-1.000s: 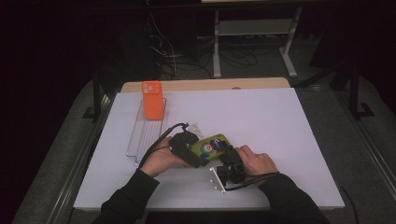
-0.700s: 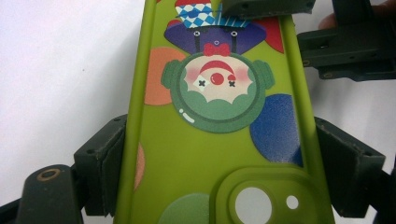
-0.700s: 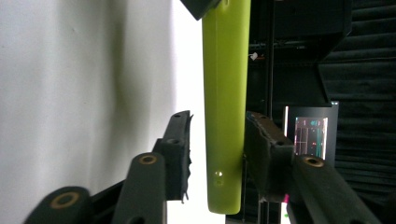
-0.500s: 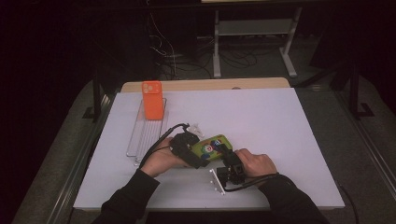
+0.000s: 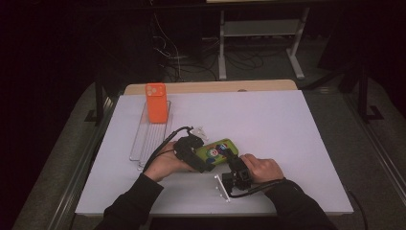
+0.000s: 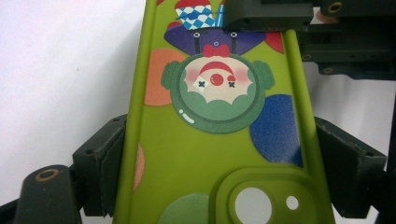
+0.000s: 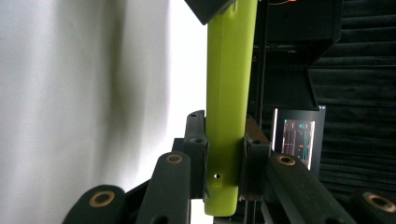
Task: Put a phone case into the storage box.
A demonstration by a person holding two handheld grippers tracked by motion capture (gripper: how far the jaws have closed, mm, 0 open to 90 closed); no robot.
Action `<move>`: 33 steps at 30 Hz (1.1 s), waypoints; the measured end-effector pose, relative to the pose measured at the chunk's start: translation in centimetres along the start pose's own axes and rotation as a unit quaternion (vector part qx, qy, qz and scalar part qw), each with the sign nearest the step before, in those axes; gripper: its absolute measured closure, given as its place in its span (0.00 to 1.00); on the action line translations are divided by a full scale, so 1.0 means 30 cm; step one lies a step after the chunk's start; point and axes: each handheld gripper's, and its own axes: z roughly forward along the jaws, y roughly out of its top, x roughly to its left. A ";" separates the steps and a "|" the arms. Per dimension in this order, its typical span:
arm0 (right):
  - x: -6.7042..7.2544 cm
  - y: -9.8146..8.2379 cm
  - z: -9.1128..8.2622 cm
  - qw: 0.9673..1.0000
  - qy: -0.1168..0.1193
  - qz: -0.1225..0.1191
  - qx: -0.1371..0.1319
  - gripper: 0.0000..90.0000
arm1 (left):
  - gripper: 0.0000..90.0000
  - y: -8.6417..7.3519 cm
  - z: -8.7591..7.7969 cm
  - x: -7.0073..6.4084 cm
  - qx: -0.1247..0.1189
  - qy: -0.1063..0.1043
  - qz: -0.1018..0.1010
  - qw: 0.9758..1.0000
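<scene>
Green phone case point(image 5: 216, 152): I have it between both claws, lifted just off the white tabletop point(image 5: 287, 124), clown print facing up.
Left claw point(image 6: 219, 163): in the left gripper view I see its two pads pressed against the long sides of the case, near the camera cut-out end; the case runs straight out ahead of this claw.
Left claw jaws: spread across the case's width and closed on it; they have just eased open a touch, yet the pads remain against the green edges.
Right claw point(image 7: 224, 158): in the right gripper view I see it pinching the case across its thin thickness at the far end, one pad on each face.
Right claw jaws: they have just been closing, with the case between them, and now sit tight on it.
Claws together: in the high view my right claw point(image 5: 234, 165) sits just beside my left claw point(image 5: 201, 158), meeting over the case.
Orange phone case point(image 5: 156, 103): standing upright on the wire rack point(image 5: 148, 139), well beyond my left claw.
</scene>
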 end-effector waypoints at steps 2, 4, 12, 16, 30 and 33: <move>-0.002 -0.001 0.000 1.000 -0.002 0.003 0.000 0.84 | 0.14 -0.001 -0.002 0.000 -0.007 0.008 0.005 1.000; -0.006 -0.006 0.001 1.000 0.004 0.004 0.006 0.84 | 0.07 -0.002 0.002 -0.002 -0.017 0.003 -0.009 1.000; -0.023 -0.063 0.014 0.999 0.013 0.036 0.028 0.84 | 0.00 -0.005 -0.016 0.015 -0.018 0.016 -0.004 1.000; -0.038 -0.101 0.018 0.996 0.027 0.074 0.038 0.84 | 0.00 -0.007 -0.023 0.021 -0.027 0.021 -0.011 0.999; -0.097 -0.180 0.033 0.941 0.113 0.318 0.029 0.84 | 0.00 -0.007 -0.035 0.031 -0.058 0.034 -0.034 0.997; -0.112 -0.198 0.040 0.922 0.133 0.362 0.024 0.84 | 0.00 -0.006 -0.041 0.035 -0.048 0.038 -0.022 0.998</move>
